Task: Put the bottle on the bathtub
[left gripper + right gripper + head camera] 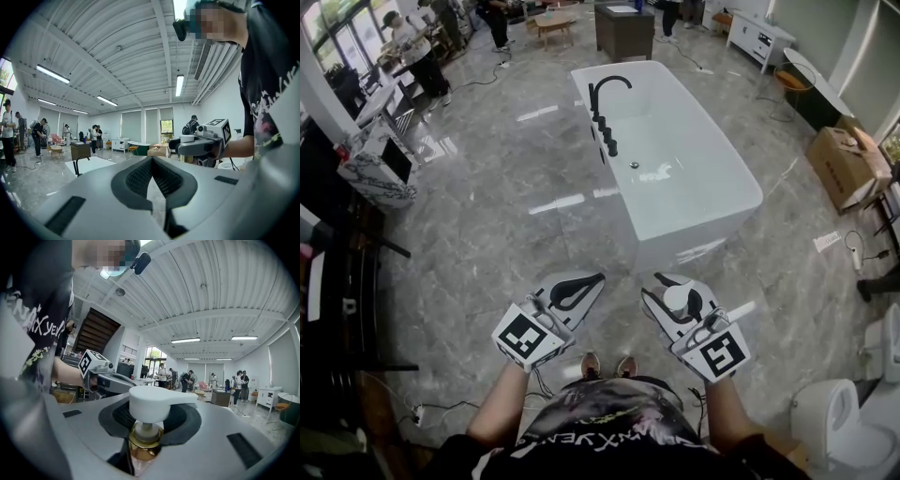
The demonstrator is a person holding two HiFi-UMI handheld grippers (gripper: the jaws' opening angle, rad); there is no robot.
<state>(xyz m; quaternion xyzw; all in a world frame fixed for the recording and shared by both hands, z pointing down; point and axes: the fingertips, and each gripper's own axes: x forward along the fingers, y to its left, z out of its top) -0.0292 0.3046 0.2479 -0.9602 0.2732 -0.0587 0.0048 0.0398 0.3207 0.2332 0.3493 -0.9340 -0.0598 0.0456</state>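
Observation:
A white freestanding bathtub (741,192) with a black faucet (604,105) on its left rim stands on the grey marble floor ahead of me. My right gripper (673,284) is shut on a pump bottle (676,299). In the right gripper view the bottle's white pump head (159,402) and gold collar (145,442) sit between the dark pads (187,420). My left gripper (598,278) is held beside it, shut with nothing in it; its pads (136,178) meet at the tips. Both grippers hover short of the tub's near end.
At the lower right stands a white toilet (839,422). A cardboard box (844,164) lies right of the tub. A marble-patterned stand (380,173) is at the left. Several people stand at the back, near a dark cabinet (623,30).

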